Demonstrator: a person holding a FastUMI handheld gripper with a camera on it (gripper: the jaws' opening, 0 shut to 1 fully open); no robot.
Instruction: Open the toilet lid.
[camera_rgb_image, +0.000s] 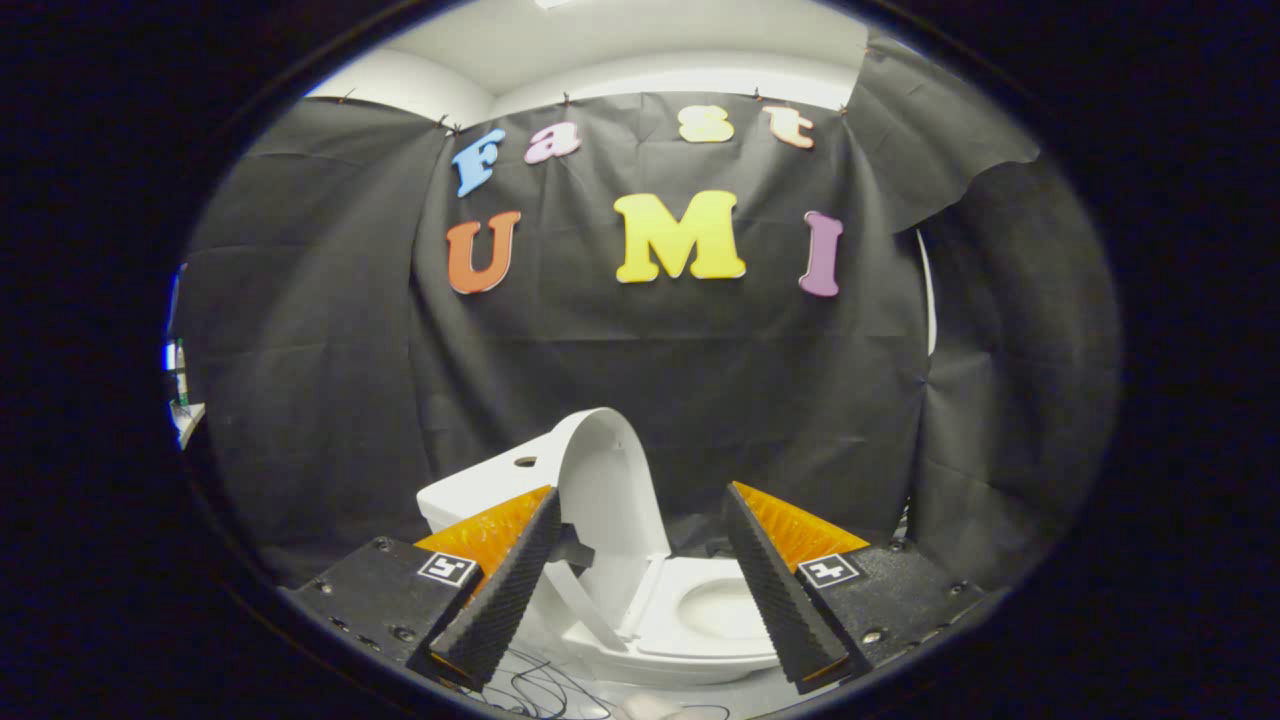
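Gripper (640, 545) spread, empty; toilet lid (600, 500) upright beyond; cistern (490, 485) seemingly part-hidden.

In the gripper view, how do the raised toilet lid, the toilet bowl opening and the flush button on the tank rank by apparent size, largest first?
1. Toilet lid, raised upright.
2. Bowl opening, partly hidden by one of the open fingers, so less sure.
3. Flush button, clearly smallest.

The fingers are nearest the camera and hold nothing.

black ridged jaws with orange backs, screwed black mounts bearing square markers.
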